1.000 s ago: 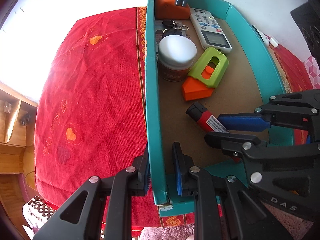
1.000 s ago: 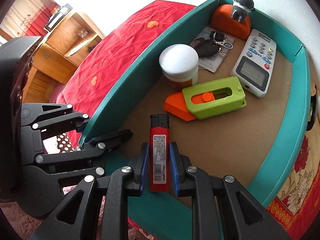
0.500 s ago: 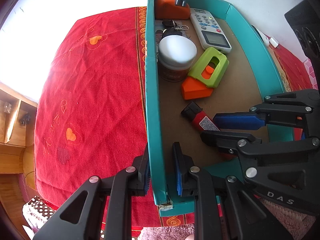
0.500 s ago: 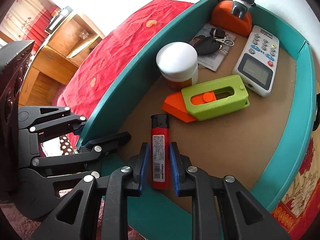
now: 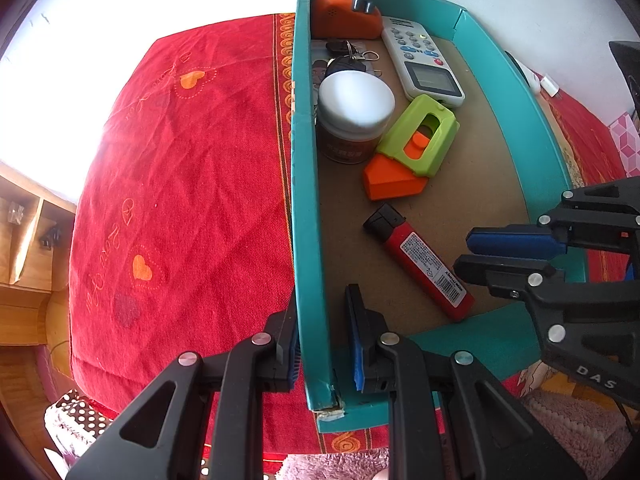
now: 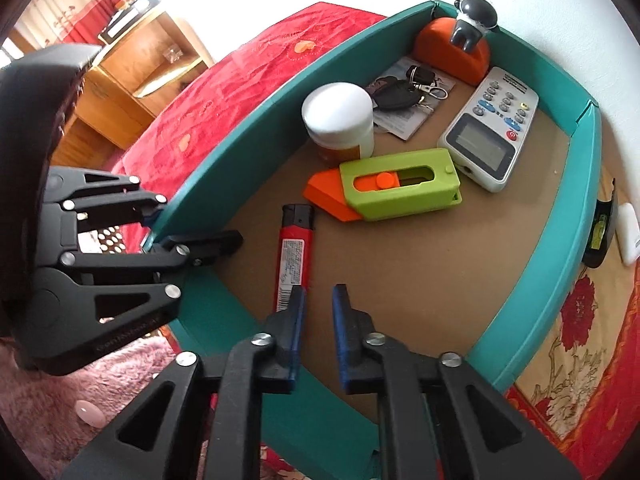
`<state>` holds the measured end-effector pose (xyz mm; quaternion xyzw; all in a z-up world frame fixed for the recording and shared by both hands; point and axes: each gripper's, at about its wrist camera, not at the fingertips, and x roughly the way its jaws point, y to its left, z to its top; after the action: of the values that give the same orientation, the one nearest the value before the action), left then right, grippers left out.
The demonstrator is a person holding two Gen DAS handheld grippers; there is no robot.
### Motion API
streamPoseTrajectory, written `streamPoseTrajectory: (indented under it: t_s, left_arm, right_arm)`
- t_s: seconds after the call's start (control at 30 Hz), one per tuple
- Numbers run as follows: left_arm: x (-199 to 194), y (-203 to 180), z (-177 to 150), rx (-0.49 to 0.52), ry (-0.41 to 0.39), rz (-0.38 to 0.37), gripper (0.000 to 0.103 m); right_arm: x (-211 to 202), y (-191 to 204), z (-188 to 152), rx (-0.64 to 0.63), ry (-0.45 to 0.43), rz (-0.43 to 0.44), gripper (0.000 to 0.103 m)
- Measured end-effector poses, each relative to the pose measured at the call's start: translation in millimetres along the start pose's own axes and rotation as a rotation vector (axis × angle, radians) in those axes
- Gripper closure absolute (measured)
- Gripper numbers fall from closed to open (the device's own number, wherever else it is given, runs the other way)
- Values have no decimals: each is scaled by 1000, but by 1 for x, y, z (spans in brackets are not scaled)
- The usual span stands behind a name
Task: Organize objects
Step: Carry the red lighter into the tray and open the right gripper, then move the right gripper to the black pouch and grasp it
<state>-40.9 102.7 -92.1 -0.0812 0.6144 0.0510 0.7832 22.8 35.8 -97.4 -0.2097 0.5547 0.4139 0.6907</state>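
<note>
Red lighter (image 6: 295, 258) lies flat on the tray floor (image 6: 440, 264), near end just left of my right claw (image 6: 318, 312), nose toward the orange-green box cutter (image 6: 394, 184); light, rigid, slick plastic, I'd judge, best pinched across its long flat sides mid-body. My right claw's jaws are closing on nothing. My left claw (image 5: 322, 334) pinches the teal tray wall (image 5: 306, 208).

A red cloth (image 5: 180, 200) with orange hearts covers the surface and fills the left-wrist view from 9 to 11 o'clock. A wooden shelf (image 6: 132, 80) stands at 10 o'clock in the right-wrist view. A pink fluffy rug (image 6: 80, 392) lies at 8 o'clock there.
</note>
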Motion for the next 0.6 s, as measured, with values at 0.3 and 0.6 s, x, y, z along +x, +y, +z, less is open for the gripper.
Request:
streamPoseTrajectory:
  t_s: [0.3, 0.6]
  left_arm:
    - [0, 0, -2, -4, 0, 3, 86]
    - [0, 0, -2, -4, -2, 3, 86]
  right_arm:
    - [8, 7, 5, 7, -15, 65, 92]
    - [-22, 3, 2, 38, -83, 41, 86]
